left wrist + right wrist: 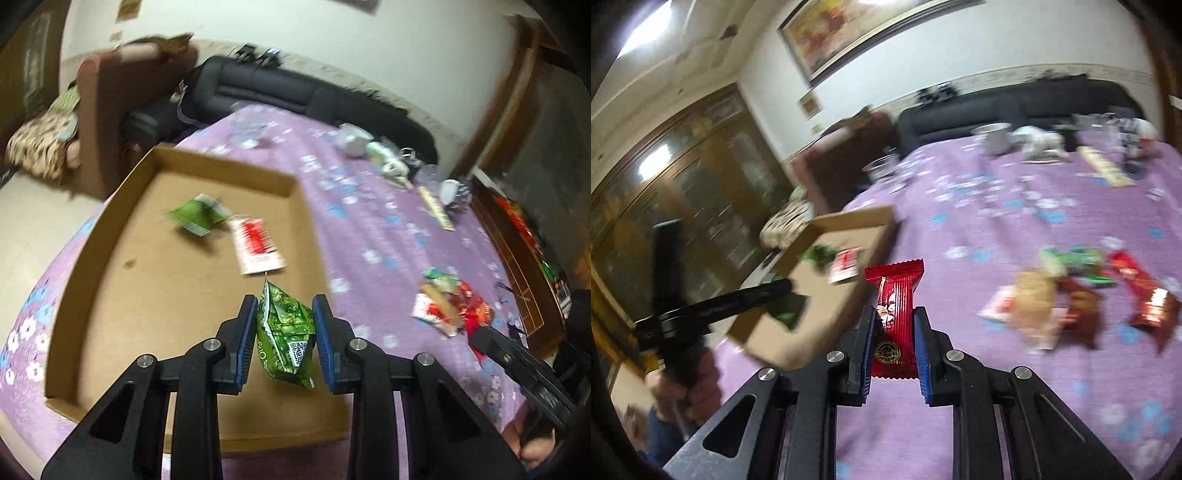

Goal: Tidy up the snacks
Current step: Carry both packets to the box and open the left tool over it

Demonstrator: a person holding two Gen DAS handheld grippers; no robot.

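The left tool point(284, 325) grips a green snack packet point(286, 339) above the cardboard tray point(110, 236); the right tool point(895, 332), clamping a red bar point(895, 321), sits beside the tray.

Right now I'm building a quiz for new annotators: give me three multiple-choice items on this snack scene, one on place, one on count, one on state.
1. Where does the green packet held by the left gripper hang?
A. over the cardboard tray
B. over the sofa
C. on the floor

2. How many packets lie inside the tray?
A. none
B. two
C. five

3. What is the right gripper doing?
A. open, holding nothing
B. shut on a cup
C. shut on a red packet

Key: 1 A, tray floor shows beneath it; 2 B, one green, one red-and-white; 3 C, its jaws pinch the wrapper.
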